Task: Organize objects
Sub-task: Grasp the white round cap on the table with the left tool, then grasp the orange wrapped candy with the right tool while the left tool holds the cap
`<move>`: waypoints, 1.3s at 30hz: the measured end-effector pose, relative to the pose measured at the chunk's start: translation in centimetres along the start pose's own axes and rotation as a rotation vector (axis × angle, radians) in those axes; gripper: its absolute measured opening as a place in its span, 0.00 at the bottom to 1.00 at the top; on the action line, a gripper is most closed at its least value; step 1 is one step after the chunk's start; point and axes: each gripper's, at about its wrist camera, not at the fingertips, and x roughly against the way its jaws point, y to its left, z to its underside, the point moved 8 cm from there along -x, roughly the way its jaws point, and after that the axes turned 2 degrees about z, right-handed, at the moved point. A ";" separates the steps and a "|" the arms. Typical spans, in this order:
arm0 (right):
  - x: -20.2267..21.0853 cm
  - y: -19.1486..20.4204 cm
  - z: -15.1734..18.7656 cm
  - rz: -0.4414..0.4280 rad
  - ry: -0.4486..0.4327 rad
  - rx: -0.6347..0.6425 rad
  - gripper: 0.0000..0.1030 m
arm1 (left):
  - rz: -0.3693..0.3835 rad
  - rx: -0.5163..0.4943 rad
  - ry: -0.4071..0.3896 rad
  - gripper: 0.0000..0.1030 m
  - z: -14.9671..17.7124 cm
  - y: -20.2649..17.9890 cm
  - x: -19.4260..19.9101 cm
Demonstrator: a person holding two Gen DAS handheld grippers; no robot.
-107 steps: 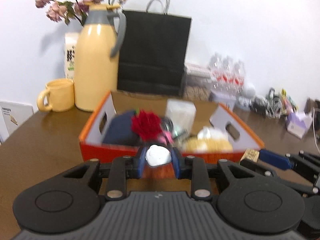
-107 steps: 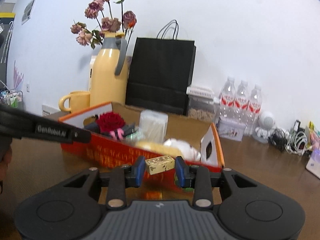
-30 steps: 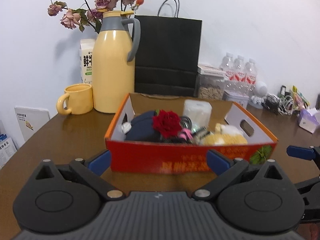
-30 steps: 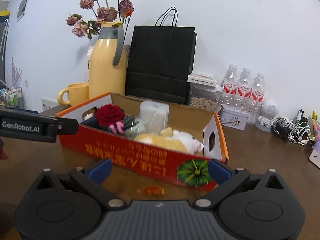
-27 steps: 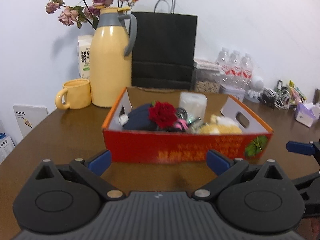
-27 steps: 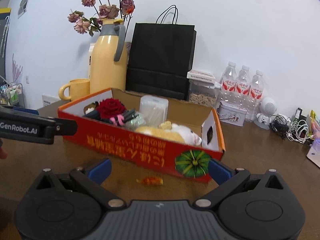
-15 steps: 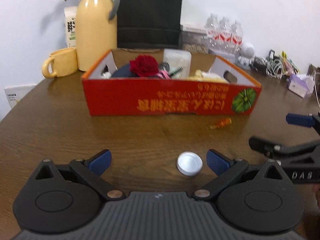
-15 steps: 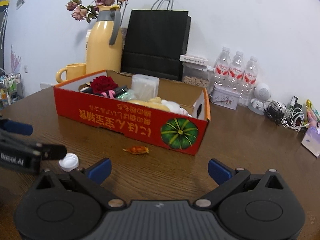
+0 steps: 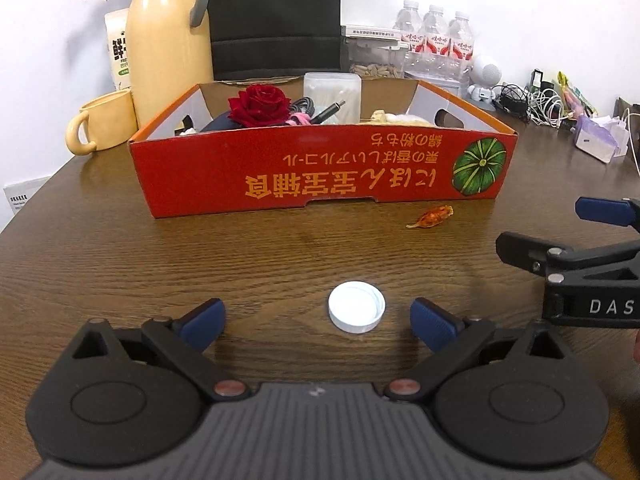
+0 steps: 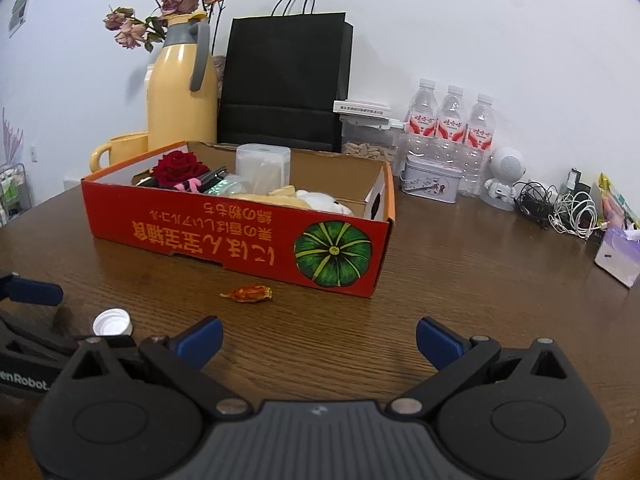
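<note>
On the right gripper [image 9: 592, 248], "DAS"; on the left gripper [image 10: 24, 344], "enRobot".

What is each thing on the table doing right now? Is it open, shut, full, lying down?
Left gripper: open, empty.
Right gripper: open, empty.
White cap: loose on the table, between the left fingers.
Orange candy: wrapped, lying beside the box.
Red box: open-topped, holding things.
Water bottles: upright, capped.

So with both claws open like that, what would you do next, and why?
Probably ease the left gripper forward and close it on the white cap. The cap lies loose on the table between its open fingers, outside the red box; the right gripper holds nothing.
</note>
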 end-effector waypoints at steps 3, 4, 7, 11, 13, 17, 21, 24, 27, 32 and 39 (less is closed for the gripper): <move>0.0 -0.1 0.0 0.007 -0.004 -0.004 1.00 | 0.001 -0.015 -0.009 0.84 0.0 -0.3 0.0; -0.1 -0.1 0.0 0.008 -0.004 -0.003 1.00 | 0.006 -0.018 -0.012 0.77 0.0 -0.4 0.0; -0.1 0.0 0.0 0.010 -0.006 -0.004 1.00 | 0.024 -0.031 -0.035 0.27 -0.2 -0.9 0.5; 0.0 0.0 -0.1 0.009 -0.021 -0.008 1.00 | 0.052 -0.013 -0.041 0.28 -0.4 -0.8 0.5; 0.0 0.0 -0.1 0.010 -0.023 -0.007 1.00 | 0.049 0.006 -0.047 0.28 -0.7 -0.4 0.5; -0.3 0.4 -0.1 0.003 -0.017 0.006 1.00 | 0.049 0.034 -0.075 0.28 -1.8 0.7 0.7; -0.8 1.6 -0.4 -0.022 -0.012 0.028 1.00 | 0.030 0.036 -0.114 0.28 -3.5 1.8 0.7; -1.7 2.8 -0.9 -0.038 -0.006 0.038 0.95 | 0.013 0.029 -0.146 0.28 -4.9 2.6 0.6; -2.9 3.8 -1.4 -0.033 0.009 0.049 0.81 | 0.005 0.031 -0.167 0.28 -6.0 3.4 0.2; -4.6 4.7 -2.0 -0.033 0.035 0.045 0.68 | 0.012 0.054 -0.171 0.28 -7.0 4.5 -1.1; -6.2 5.9 -2.1 -0.048 0.090 0.053 0.44 | 0.059 0.087 -0.143 0.28 -6.6 5.5 -1.8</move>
